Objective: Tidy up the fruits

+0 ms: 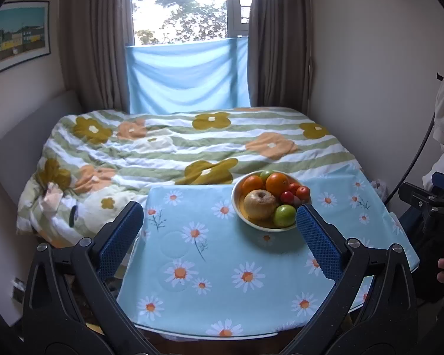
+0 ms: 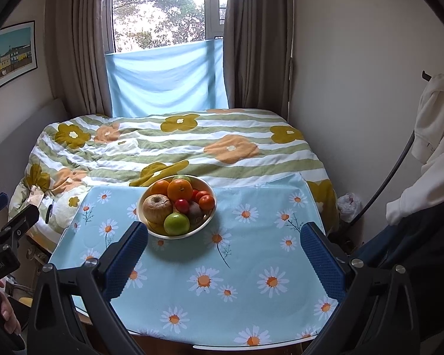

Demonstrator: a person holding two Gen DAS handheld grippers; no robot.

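- Your left gripper (image 1: 219, 222) hangs above the table with its blue-padded fingers (image 1: 121, 230) spread wide and nothing between them; the right finger's tip overlaps the bowl's near edge in the left wrist view.
- Your right gripper (image 2: 222, 242) is likewise wide apart and empty, its left finger tip just in front of the bowl.
- Between both pairs of fingers lies only the daisy-print tablecloth (image 1: 222, 266); nothing stands between you and the bowl.
- The white bowl (image 2: 205, 224) sits on the far part of the table, near the bed (image 2: 177, 148).
- It is heaped: a brownish apple (image 2: 157, 207) at the left, a green apple (image 2: 176, 224) in front, two oranges (image 2: 179, 190) behind, small red fruits (image 2: 181, 205) at the right.
- Beyond the bed, curtains (image 2: 74, 44) flank a window (image 2: 159, 9) with a blue cloth (image 2: 165, 80) across its lower part.
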